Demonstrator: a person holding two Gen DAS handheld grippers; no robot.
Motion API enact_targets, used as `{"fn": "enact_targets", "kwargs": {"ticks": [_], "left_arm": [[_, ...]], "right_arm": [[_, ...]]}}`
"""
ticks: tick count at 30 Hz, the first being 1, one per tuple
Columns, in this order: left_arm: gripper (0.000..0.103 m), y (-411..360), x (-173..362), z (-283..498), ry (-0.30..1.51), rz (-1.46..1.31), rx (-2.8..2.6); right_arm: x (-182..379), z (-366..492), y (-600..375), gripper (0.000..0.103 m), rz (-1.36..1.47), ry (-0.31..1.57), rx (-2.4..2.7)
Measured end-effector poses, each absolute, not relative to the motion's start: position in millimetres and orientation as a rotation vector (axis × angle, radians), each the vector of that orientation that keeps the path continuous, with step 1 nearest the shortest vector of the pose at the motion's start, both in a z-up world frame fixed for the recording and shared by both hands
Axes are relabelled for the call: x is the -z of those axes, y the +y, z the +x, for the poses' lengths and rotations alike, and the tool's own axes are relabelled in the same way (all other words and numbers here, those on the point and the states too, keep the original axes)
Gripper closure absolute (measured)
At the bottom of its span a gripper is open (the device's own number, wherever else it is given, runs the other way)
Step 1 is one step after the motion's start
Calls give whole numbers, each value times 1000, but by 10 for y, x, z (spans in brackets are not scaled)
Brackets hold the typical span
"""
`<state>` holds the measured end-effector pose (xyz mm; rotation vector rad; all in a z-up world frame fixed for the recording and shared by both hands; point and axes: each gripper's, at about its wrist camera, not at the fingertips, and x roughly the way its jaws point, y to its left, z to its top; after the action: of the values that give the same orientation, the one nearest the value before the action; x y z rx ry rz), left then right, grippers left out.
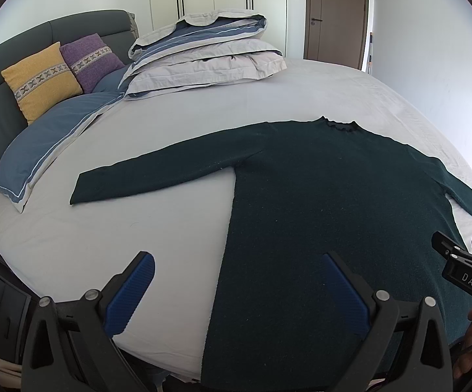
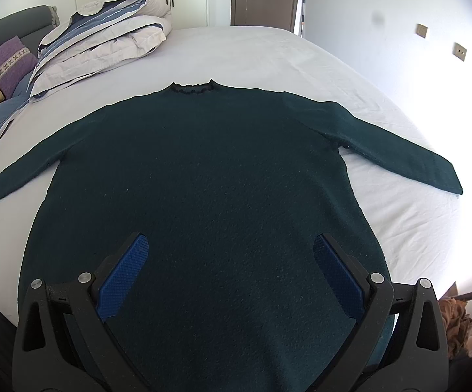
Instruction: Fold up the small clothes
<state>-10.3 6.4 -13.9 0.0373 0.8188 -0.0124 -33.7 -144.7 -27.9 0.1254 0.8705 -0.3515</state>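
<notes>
Both claws are held wide apart, nothing pinched: left claw (image 1: 239,289) over the hem's edge, right claw (image 2: 231,272) over the dark green sweater (image 2: 203,179), which is spread flat, sleeves out, on the bed (image 2: 268,52).

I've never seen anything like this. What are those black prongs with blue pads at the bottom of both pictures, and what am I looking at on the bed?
Those prongs are hand-held grippers; a person carries one in each hand, and each has a wide-angle camera looking forward along its two fingers. One picture comes from the left gripper, the other from the right gripper. Both are open and hold nothing. On the bed sheet a dark green sweater lies flat with its sleeves spread out, ready to be folded. At the head of the bed sit a folded duvet, a yellow cushion and a purple cushion.
</notes>
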Motion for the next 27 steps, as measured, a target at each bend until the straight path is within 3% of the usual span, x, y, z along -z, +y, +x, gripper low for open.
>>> {"fn": "enact_targets", "kwargs": {"ticks": [21,27], "left_arm": [[0,156,177,-206,818,36,0],[0,170,234,-136,863,18,12]], "right_arm": [[317,-355,-1479,0,151,879,343],[221,-572,-2211,0,353,751,394]]}}
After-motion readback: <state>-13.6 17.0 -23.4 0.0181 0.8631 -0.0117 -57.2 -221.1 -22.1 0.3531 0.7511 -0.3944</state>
